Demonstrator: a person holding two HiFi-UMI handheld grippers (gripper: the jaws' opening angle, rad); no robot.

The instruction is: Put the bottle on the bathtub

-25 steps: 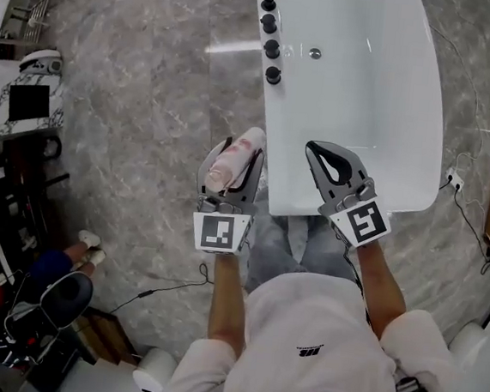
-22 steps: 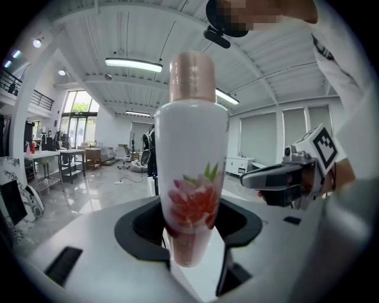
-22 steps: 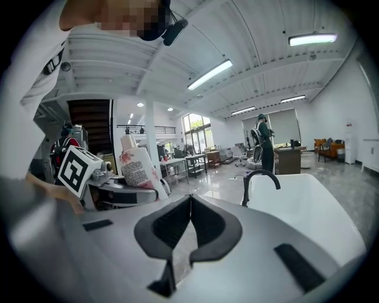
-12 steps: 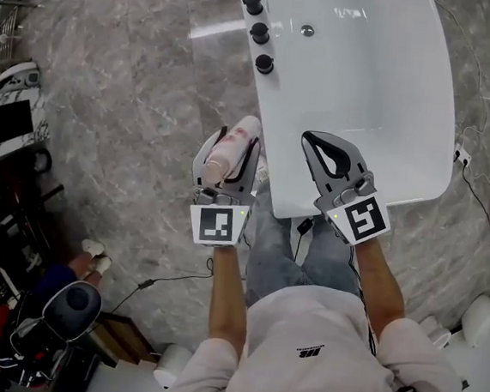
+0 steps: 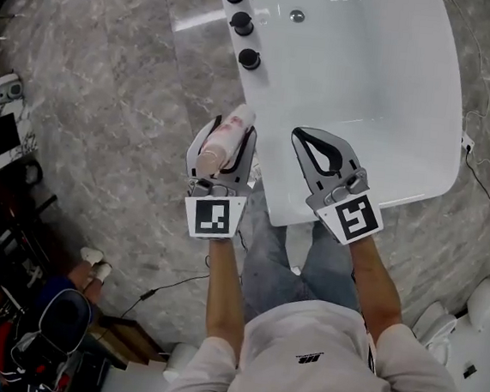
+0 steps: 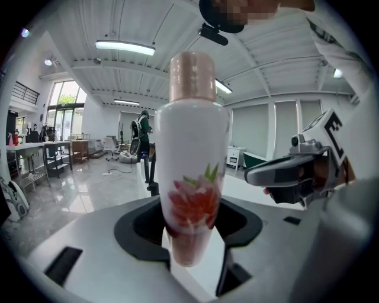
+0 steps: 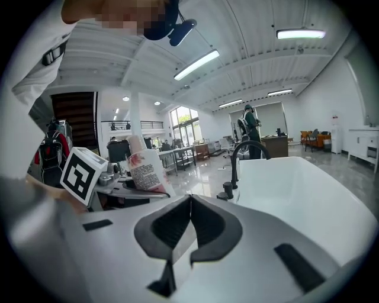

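A white bottle [image 5: 223, 139] with a red flower print and a pinkish cap [image 6: 192, 76] stands between the jaws of my left gripper [image 5: 223, 144], which is shut on it. It hangs just left of the near left corner of the white bathtub [image 5: 383, 101], over the floor. My right gripper [image 5: 317, 144] is shut with nothing in it, held over the bathtub's near end. From the right gripper view the bottle [image 7: 145, 170] shows at the left and the bathtub [image 7: 296, 189] stretches ahead on the right.
Three black tap knobs [image 5: 242, 22] sit along the bathtub's left rim, with a black faucet [image 7: 246, 155] behind them. A drain [image 5: 297, 16] shows in the tub floor. Grey marble floor [image 5: 110, 74] surrounds the tub. A cable and socket [image 5: 470, 144] lie at the right.
Both grippers and the bottle have drifted slightly left and forward along the tub's near end. The view has shifted, so the tub sits lower and closer in the head view.
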